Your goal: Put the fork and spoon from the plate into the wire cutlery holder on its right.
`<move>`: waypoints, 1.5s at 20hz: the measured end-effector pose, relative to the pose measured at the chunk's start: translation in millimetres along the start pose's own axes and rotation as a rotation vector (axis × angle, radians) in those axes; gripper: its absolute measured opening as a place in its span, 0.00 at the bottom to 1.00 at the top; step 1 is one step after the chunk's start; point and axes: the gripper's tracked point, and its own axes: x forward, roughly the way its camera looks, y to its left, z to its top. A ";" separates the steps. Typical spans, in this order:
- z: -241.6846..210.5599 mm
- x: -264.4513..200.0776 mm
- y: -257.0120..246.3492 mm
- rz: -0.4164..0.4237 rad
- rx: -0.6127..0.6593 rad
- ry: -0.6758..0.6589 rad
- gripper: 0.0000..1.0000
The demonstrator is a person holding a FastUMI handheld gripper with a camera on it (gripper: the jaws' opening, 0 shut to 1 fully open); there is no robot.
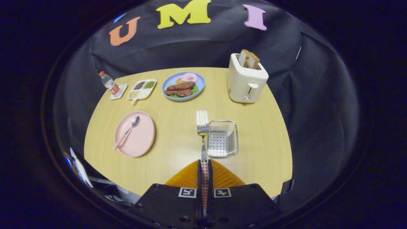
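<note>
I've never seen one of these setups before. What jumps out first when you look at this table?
The fork stands out first: the gripper is shut on its checked handle, tines pointing ahead, just left of the wire cutlery holder. Next, the pink plate to the left with a spoon lying on it. Beyond them stands a white toaster with bread in its slots.

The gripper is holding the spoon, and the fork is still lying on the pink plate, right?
Not quite, they are swapped. The gripper view shows the hand-held gripper shut on the fork, held beside the wire cutlery holder. It is the spoon that lies on the pink plate.
</note>
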 end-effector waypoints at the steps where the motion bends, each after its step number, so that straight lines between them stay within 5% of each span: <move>1: 3.3 -0.9 -5.7 0.000 0.004 0.017 0.05; 6: 10.7 4.5 -31.1 -0.020 0.016 0.134 0.05; 16: -10.8 12.0 -43.2 0.058 0.041 0.574 0.05; 30: 12.2 66.5 -23.6 0.018 0.031 0.805 0.06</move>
